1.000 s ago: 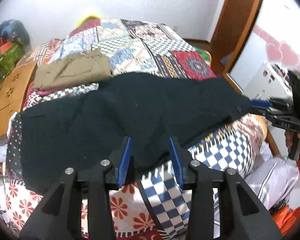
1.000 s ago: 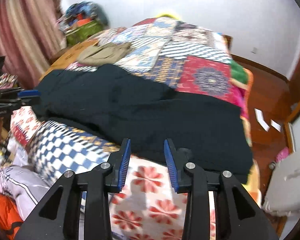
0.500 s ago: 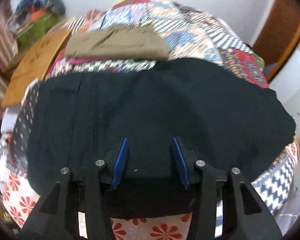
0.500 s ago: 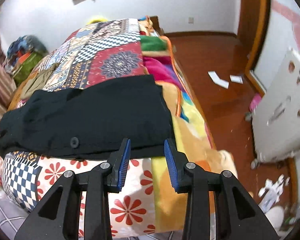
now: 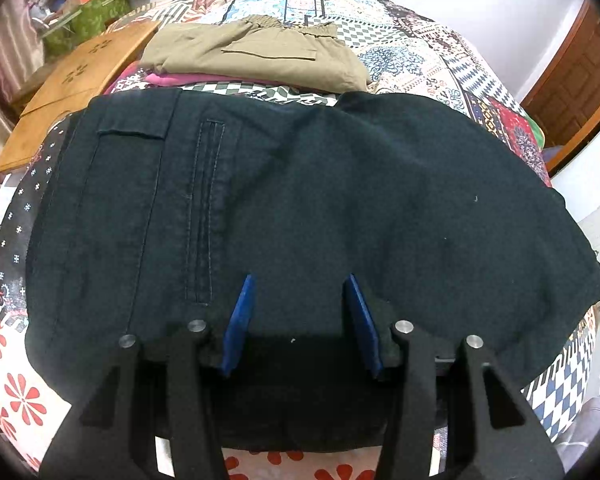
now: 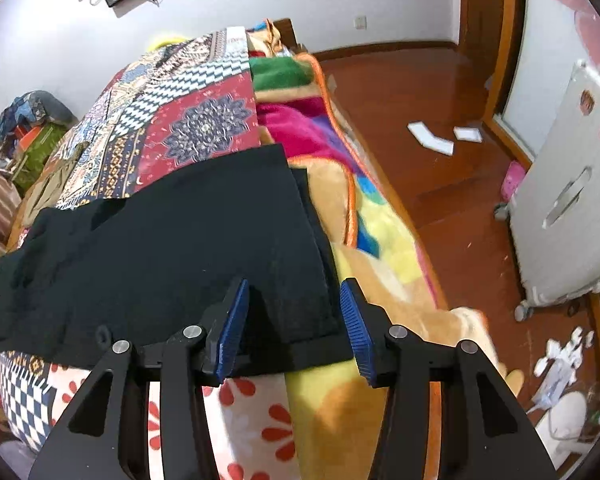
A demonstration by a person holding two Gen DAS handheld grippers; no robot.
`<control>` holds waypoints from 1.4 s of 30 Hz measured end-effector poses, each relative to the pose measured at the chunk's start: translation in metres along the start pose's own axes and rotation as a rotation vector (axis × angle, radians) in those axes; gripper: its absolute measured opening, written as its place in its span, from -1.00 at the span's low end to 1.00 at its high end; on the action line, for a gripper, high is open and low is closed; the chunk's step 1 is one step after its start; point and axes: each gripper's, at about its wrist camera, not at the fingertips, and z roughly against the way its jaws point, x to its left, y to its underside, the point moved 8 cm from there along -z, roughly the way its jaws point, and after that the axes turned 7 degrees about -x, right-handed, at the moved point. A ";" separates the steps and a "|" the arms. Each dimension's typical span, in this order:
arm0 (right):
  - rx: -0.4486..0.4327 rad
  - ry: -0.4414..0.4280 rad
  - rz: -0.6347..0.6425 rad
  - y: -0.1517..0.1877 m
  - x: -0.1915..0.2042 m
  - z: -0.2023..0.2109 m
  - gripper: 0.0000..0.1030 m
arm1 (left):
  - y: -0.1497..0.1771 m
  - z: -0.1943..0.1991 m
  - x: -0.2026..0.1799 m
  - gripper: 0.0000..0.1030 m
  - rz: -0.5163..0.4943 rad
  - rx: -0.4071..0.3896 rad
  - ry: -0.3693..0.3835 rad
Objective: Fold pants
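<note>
- The dark pants [image 5: 320, 208] lie spread across the near edge of the bed [image 6: 204, 128], waistband end to the left, leg hems to the right, on top of a patchwork quilt [image 5: 412, 64].
- Condition: the two legs appear already laid one upon the other — the right wrist view shows stacked hem edges at the cuff [image 6: 300, 280]. I judge the lengthwise fold done; the crosswise folds are not yet made.
- The left hand-held gripper [image 5: 300, 320] sits at the near edge of the pants by the pocket seam [image 5: 204, 208], fingers spread apart with cloth between them but nothing pinched.
- The right hand-held gripper [image 6: 292, 320] is at the hem end, fingers likewise wide and straddling the corner of the cuff — not clamped on it.
- Remaining, in my judgement: close on both ends, carry hem to waistband, then halve again and square the bundle.
- Other items noted: a folded tan garment [image 5: 256, 52] rests farther back on the bed, apart from the pants; a wooden board [image 5: 76, 92] lies at the left side.
- Risk: the near edge overhangs the bed side, so the cloth could slip down once lifted.
</note>
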 end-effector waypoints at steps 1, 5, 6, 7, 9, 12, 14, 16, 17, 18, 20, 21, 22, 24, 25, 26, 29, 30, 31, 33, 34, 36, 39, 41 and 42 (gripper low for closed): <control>0.004 -0.007 -0.010 0.002 -0.001 -0.002 -0.19 | 0.000 0.000 0.000 -0.05 -0.002 -0.001 -0.003; -0.017 -0.026 -0.030 0.007 0.000 0.003 -0.72 | -0.001 -0.001 -0.001 -0.05 -0.010 -0.005 -0.015; -0.035 -0.033 -0.036 0.006 0.000 0.006 -0.81 | -0.001 -0.002 -0.002 -0.05 -0.011 -0.005 -0.017; -0.044 -0.037 -0.035 0.005 0.002 0.009 -0.83 | -0.001 -0.002 -0.002 -0.05 -0.014 -0.005 -0.020; -0.068 -0.046 -0.020 0.001 0.006 0.015 -0.87 | -0.002 -0.002 -0.002 -0.05 -0.018 -0.006 -0.027; -0.113 -0.033 0.032 -0.007 0.015 0.025 -0.88 | -0.001 -0.002 -0.001 -0.01 -0.016 -0.010 -0.031; -0.136 -0.001 0.077 -0.011 0.019 0.033 -0.89 | -0.001 -0.001 0.001 0.07 -0.011 -0.013 -0.044; -0.152 0.024 0.105 -0.012 0.019 0.040 -0.89 | -0.001 -0.001 0.002 0.08 -0.009 -0.015 -0.042; -0.150 0.034 0.112 -0.011 0.017 0.041 -0.89 | -0.001 -0.001 0.003 0.09 -0.009 -0.015 -0.041; -0.151 0.046 0.116 -0.010 0.014 0.042 -0.89 | -0.001 0.000 0.003 0.09 -0.009 -0.015 -0.041; -0.144 0.065 0.111 -0.008 0.006 0.042 -0.89 | 0.000 0.000 0.003 0.10 -0.012 -0.016 -0.041; -0.135 0.072 0.100 -0.007 0.001 0.040 -0.89 | 0.000 0.000 0.003 0.10 -0.014 -0.016 -0.042; -0.126 0.075 0.083 -0.006 -0.004 0.037 -0.89 | 0.000 0.000 0.003 0.10 -0.015 -0.016 -0.043; -0.103 0.088 0.063 -0.002 -0.013 0.026 -0.89 | 0.000 0.000 0.003 0.11 -0.015 -0.018 -0.044; -0.089 0.098 0.064 0.001 -0.014 0.021 -0.89 | 0.000 0.001 0.003 0.12 -0.016 -0.019 -0.045; -0.069 0.104 0.065 0.004 -0.015 0.015 -0.89 | 0.000 0.002 0.004 0.12 -0.016 -0.019 -0.046; -0.053 0.124 0.088 0.010 -0.015 0.010 -0.89 | 0.002 0.007 0.007 0.14 -0.022 -0.018 -0.056; -0.051 0.132 0.096 0.010 -0.014 0.011 -0.89 | 0.003 0.009 0.009 0.14 -0.021 -0.016 -0.057; -0.049 0.134 0.101 0.010 -0.014 0.013 -0.87 | 0.003 0.010 0.011 0.14 -0.018 -0.014 -0.058; -0.055 0.137 0.102 0.007 -0.014 0.019 -0.79 | 0.004 0.018 0.017 0.14 -0.007 -0.016 -0.062; -0.054 0.144 0.106 0.007 -0.014 0.023 -0.71 | 0.004 0.021 0.020 0.14 -0.001 -0.021 -0.063; -0.067 0.163 0.119 0.003 -0.012 0.032 -0.53 | 0.003 0.032 0.027 0.14 0.012 -0.038 -0.065; -0.102 0.151 0.125 -0.003 -0.004 0.044 -0.34 | 0.001 0.049 0.041 0.19 0.027 -0.070 -0.080; -0.123 0.131 0.142 -0.010 0.007 0.052 -0.31 | -0.002 0.059 0.052 0.21 0.034 -0.093 -0.097; -0.129 0.122 0.153 -0.012 0.013 0.054 -0.29 | -0.005 0.064 0.061 0.21 0.042 -0.105 -0.111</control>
